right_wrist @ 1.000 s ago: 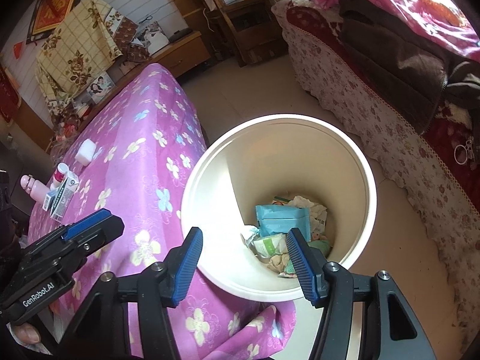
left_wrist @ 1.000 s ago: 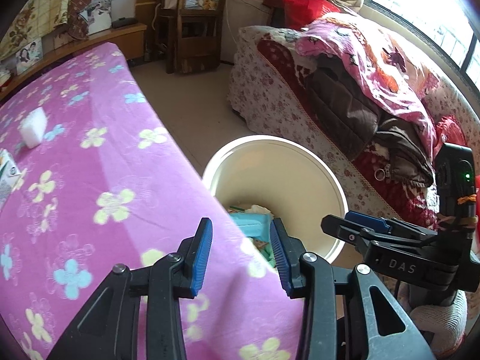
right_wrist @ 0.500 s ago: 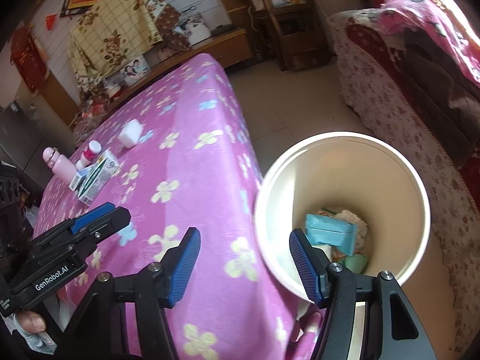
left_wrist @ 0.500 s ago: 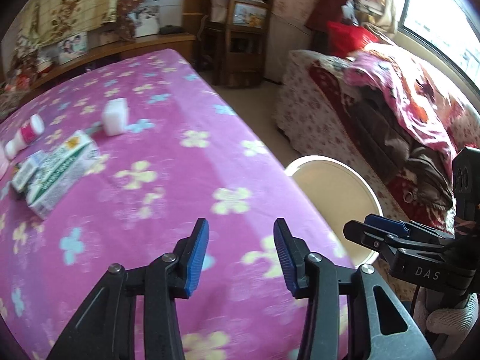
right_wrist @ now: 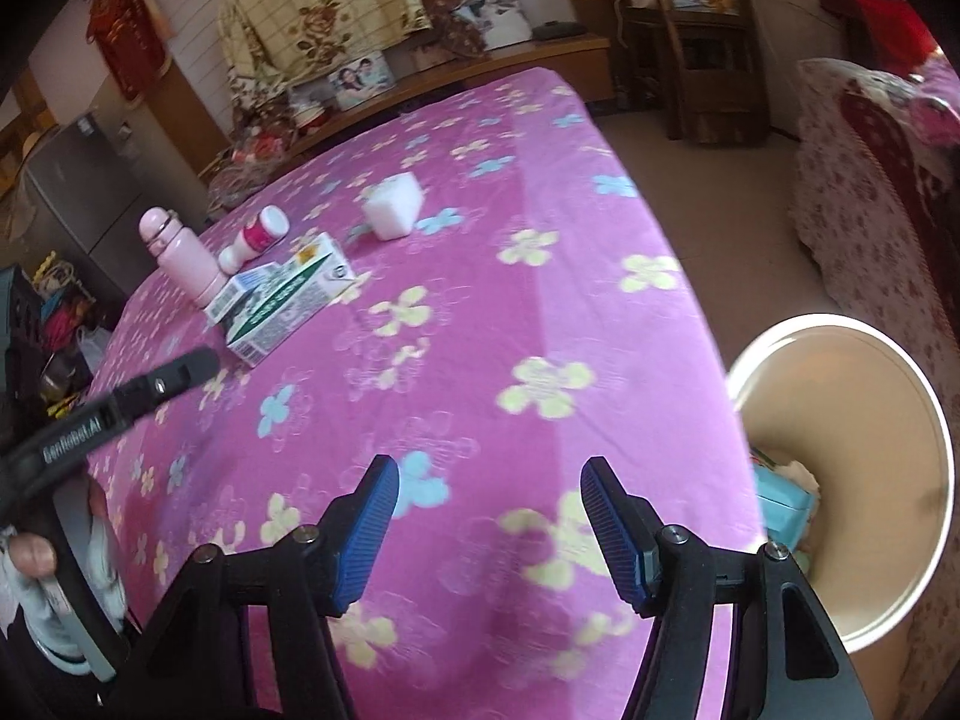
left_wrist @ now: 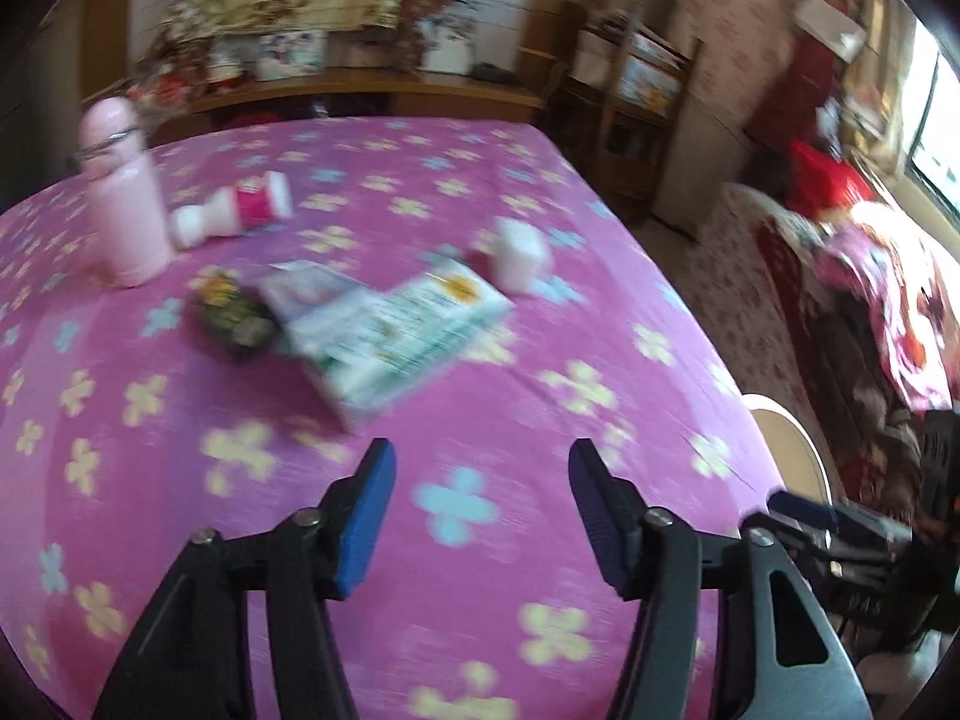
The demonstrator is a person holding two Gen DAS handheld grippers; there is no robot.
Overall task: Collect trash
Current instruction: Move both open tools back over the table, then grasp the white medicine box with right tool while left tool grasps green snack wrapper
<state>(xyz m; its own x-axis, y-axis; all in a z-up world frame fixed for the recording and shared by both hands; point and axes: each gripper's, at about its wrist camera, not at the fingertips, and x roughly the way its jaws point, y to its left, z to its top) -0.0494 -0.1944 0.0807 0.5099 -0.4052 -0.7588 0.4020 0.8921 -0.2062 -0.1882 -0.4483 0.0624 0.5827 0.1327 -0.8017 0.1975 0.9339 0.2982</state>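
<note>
Purple flowered cloth under both my grippers, and the trash lies in a group ahead.

My left gripper (left_wrist: 480, 516) and right gripper (right_wrist: 486, 525) are both wide apart and hold nothing. I judge I am going for the next piece: the green-white carton (right_wrist: 285, 300), lying beside the pink bottle (right_wrist: 180, 258). The next move calls for a reach over bare cloth. The bin (right_wrist: 900, 540) waits just beside the table edge (right_wrist: 708, 330) on my right.
</note>
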